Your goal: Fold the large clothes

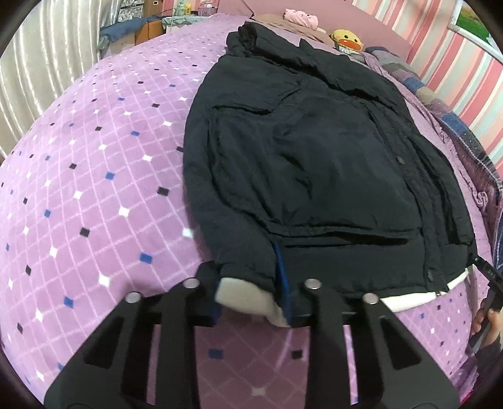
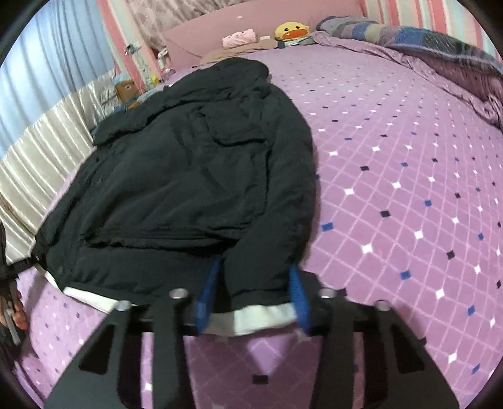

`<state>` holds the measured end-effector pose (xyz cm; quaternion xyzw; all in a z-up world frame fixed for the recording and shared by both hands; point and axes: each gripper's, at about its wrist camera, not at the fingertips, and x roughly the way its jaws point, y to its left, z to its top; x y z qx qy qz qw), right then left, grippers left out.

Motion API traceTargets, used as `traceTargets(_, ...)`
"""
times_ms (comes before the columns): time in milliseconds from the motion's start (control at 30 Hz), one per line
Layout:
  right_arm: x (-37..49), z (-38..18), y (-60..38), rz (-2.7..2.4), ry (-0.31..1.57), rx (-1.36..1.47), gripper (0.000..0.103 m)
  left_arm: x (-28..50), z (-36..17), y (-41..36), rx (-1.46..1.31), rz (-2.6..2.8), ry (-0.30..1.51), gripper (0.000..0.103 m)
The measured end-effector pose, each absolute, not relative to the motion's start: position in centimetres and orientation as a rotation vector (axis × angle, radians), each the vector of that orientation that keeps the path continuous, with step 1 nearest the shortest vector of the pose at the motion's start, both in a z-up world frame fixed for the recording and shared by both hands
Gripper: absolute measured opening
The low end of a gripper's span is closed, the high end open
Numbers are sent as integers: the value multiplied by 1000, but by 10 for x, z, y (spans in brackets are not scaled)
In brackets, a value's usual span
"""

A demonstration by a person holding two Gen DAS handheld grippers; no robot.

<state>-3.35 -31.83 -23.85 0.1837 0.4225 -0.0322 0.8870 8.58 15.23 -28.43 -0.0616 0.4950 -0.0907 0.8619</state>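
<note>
Black jacket (image 1: 314,151) lies flat on the purple bedspread (image 1: 94,188); left gripper (image 1: 251,292) and right gripper (image 2: 251,299) each clamp a white-lined cuff at its near edge.

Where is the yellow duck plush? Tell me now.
The yellow duck plush sits at the far head of the bed, just right of the pink soft toy and beyond the black jacket's collar; the left wrist view shows it top right.
</note>
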Motion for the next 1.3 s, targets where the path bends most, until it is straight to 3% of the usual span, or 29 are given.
traceTargets(133,-43,-229,-316,-65,864,331,20,74,-275,147,-105,-184,1021,20)
traceTargets(533,-90,-182,-318,-28,818,241,15,17,-237,153,-118,-203,953,14)
traceTargets(700,-72,-198,-323,-2,864,231,18,32,-260,163,-123,-171,1014,15)
traceTargets(767,-70,-202,-324,-8,859,247,27,39,-259,160,-112,-160,1005,18)
traceTargets(800,-69,-204,-324,-8,867,257,28,40,-258,159,-109,-156,998,23)
traceTargets(867,-68,-209,-327,-16,869,284,39,45,-254,160,-100,-133,980,47)
traceTargets(900,-67,-210,-328,-19,870,297,43,45,-254,160,-106,-129,978,64)
traceTargets(933,-67,-212,-330,-24,872,310,50,49,-254,163,-110,-116,980,72)
traceTargets(1067,-69,-218,-335,-17,891,361,61,55,-258,174,-116,-81,988,87)
traceTargets(1300,-67,-226,-338,-30,913,390,62,87,-280,176,-114,-124,1091,96)
